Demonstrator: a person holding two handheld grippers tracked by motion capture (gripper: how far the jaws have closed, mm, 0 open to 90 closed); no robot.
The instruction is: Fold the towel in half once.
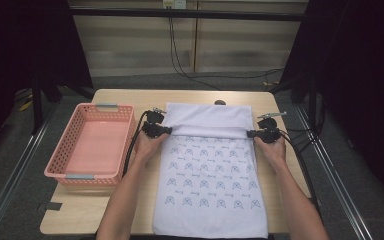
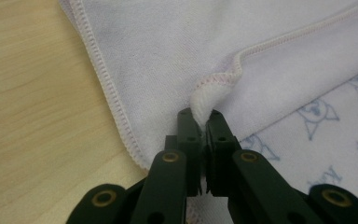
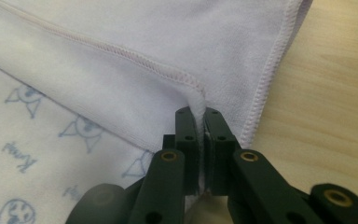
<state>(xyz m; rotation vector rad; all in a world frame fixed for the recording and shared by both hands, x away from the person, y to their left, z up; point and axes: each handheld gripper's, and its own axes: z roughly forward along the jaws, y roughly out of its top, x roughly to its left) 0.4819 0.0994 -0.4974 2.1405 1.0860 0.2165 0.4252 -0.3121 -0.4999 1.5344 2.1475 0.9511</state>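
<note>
A white towel (image 1: 210, 175) printed with small blue cat faces lies lengthwise on the wooden table, its far end folded back over itself with the plain side up. My left gripper (image 1: 169, 130) is shut on the folded end's left corner; in the left gripper view the stitched hem (image 2: 214, 84) bunches up between the jaws of that left gripper (image 2: 203, 116). At the right corner my right gripper (image 1: 250, 133) is shut on the hem (image 3: 193, 88), which is pinched between the jaws of the right gripper (image 3: 200, 114). Both hands hold the corners just above the towel.
A pink plastic basket (image 1: 60, 165) stands on the table's left part, with nothing in it. Bare wood (image 1: 80, 210) lies in front of it and along the table's right edge (image 1: 300, 175). Black cables trail from both grippers. Beyond the table are a metal frame and a wall.
</note>
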